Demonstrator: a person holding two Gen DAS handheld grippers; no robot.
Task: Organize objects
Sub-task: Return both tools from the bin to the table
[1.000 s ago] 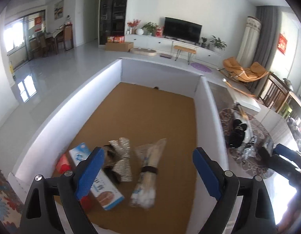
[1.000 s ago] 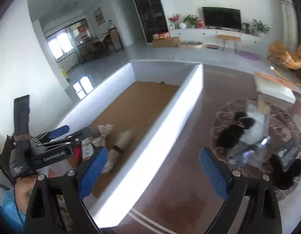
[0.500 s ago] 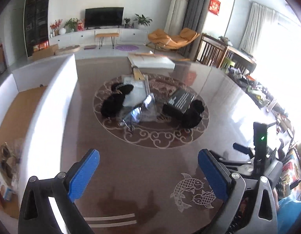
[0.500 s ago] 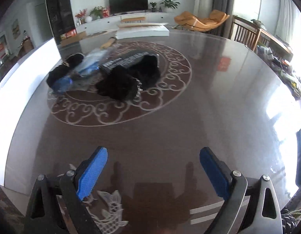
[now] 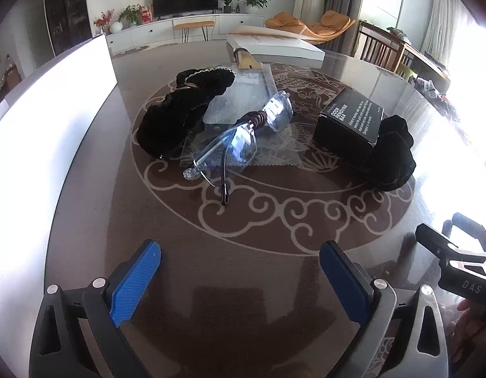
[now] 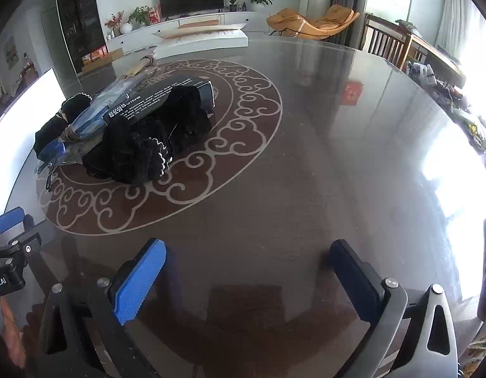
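A small pile lies on the dark patterned table [image 5: 186, 245]: clear glasses [image 5: 240, 145] with folded arms, a black fluffy slipper [image 5: 176, 110] to their left, a black printed box [image 5: 350, 119] and a second black fluffy slipper [image 5: 391, 160] at the right. My left gripper [image 5: 240, 271] is open above bare tabletop, short of the glasses. In the right wrist view the slipper [image 6: 148, 145] and box [image 6: 161, 94] lie far left. My right gripper [image 6: 252, 271] hovers over bare table, its jaws opening with nothing between them.
A tall white box wall [image 5: 47, 119] runs along the table's left side. A flat white carton [image 5: 274, 45] lies at the far edge, with a clear plastic bag [image 5: 243, 94] under the pile. The table's right half [image 6: 353, 157] shows only reflections. Chairs stand beyond it.
Both views swung from the white box with its packets to the table and dropped closer to it. The pile now looms larger. Both grippers stay empty.
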